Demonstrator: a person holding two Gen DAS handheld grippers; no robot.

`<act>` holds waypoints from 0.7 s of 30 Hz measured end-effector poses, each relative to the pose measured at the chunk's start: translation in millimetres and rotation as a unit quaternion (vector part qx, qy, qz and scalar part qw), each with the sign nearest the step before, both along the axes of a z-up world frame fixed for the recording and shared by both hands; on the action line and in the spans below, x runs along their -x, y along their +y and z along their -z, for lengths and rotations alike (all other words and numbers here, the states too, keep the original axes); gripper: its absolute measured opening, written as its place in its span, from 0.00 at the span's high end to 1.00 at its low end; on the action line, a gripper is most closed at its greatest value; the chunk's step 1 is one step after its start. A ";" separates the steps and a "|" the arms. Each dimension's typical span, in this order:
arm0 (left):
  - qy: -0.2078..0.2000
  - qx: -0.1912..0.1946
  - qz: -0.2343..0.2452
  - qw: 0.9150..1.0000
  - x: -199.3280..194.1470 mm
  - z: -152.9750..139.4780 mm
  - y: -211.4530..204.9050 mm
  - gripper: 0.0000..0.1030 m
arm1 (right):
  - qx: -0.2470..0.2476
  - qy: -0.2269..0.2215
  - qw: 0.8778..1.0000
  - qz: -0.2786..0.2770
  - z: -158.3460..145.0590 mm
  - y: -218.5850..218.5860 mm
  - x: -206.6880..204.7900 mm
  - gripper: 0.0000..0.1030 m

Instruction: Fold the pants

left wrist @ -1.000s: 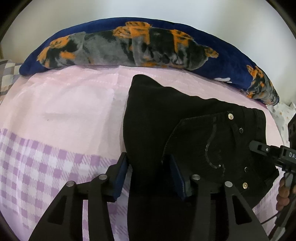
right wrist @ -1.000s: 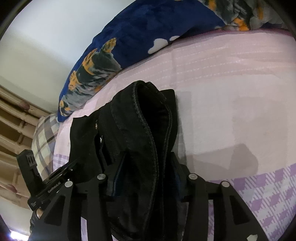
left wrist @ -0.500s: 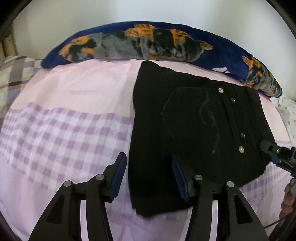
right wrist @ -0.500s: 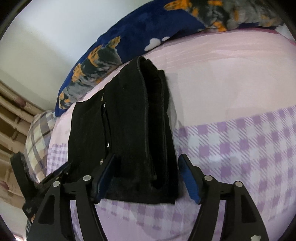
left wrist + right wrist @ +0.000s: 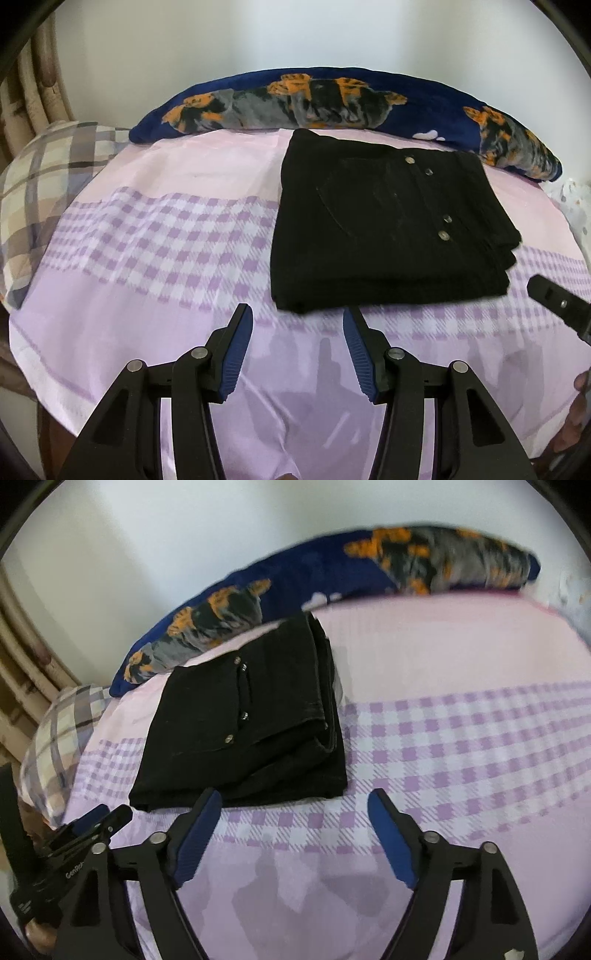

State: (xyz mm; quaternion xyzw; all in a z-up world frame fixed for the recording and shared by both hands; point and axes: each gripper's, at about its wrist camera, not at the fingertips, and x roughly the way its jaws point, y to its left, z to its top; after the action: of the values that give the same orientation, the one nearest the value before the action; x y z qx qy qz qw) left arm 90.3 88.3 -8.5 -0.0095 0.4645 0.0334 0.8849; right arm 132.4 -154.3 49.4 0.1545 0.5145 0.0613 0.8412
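The black pants (image 5: 384, 229) lie folded in a flat rectangle on the pink and purple checked bed sheet (image 5: 166, 236), back pocket and metal rivets facing up. They also show in the right wrist view (image 5: 243, 731), with the stacked fold edges on their right side. My left gripper (image 5: 297, 325) is open and empty, just in front of the pants' near edge. My right gripper (image 5: 295, 805) is open and empty, also just short of the near edge. The right gripper's tip shows in the left wrist view (image 5: 554, 299).
A dark blue blanket with orange and grey print (image 5: 332, 99) lies along the far edge by the white wall. A plaid pillow (image 5: 44, 173) sits at the left. A cane headboard (image 5: 33, 74) stands behind it.
Both grippers opened, let go of the pants and pulled back toward me. The pants now lie flat and folded on the sheet.
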 end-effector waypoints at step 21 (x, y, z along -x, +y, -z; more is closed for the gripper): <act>-0.031 -0.025 -0.019 0.999 43.0 -20.6 -24.2 0.35 | 0.081 -0.067 0.994 -0.012 -37.5 20.8 41.5 0.02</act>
State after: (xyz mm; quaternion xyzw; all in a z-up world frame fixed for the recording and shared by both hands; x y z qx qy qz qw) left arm 47.3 64.1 12.1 0.0032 0.4354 0.0612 0.8982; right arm 90.9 -133.5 86.9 0.0751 0.4617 0.0396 0.8830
